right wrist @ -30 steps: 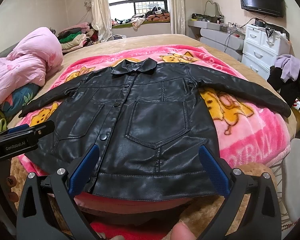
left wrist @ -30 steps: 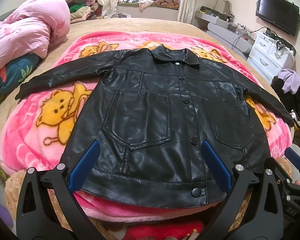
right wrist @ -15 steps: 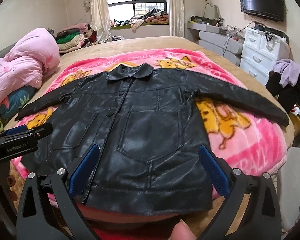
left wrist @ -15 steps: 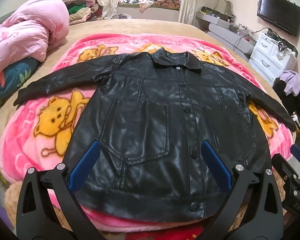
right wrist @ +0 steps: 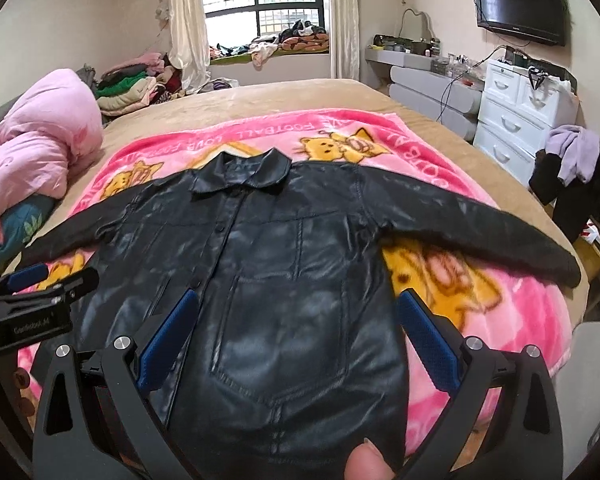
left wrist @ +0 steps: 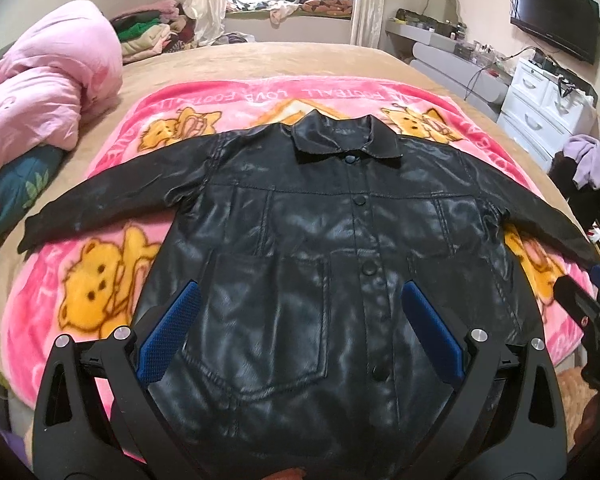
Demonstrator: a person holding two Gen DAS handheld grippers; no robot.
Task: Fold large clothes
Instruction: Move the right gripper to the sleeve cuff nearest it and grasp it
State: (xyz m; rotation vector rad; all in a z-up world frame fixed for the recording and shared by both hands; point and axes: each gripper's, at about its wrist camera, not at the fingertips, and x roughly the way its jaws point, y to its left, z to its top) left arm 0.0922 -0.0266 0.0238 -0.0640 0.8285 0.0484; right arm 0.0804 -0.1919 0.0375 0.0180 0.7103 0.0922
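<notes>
A black leather jacket (left wrist: pixel 324 248) lies flat, front up and buttoned, on a pink cartoon blanket (left wrist: pixel 100 280), with both sleeves spread out sideways. It also shows in the right wrist view (right wrist: pixel 284 264). My left gripper (left wrist: pixel 298 320) is open and empty above the jacket's lower left pocket. My right gripper (right wrist: pixel 296 320) is open and empty above the lower right pocket. Each gripper shows at the edge of the other's view: the right gripper (left wrist: pixel 592 300), the left gripper (right wrist: pixel 32 292).
The blanket covers a tan bed (right wrist: pixel 292 100). A pink quilt (left wrist: pixel 44 92) is piled at the left. White drawers (right wrist: pixel 516 112) and clothes on a chair (right wrist: pixel 572 168) stand at the right. A thumb (right wrist: pixel 366 462) shows at the bottom.
Both grippers have risen and moved forward over the jacket, so its hem has dropped out of view beneath them. The jacket has not moved.
</notes>
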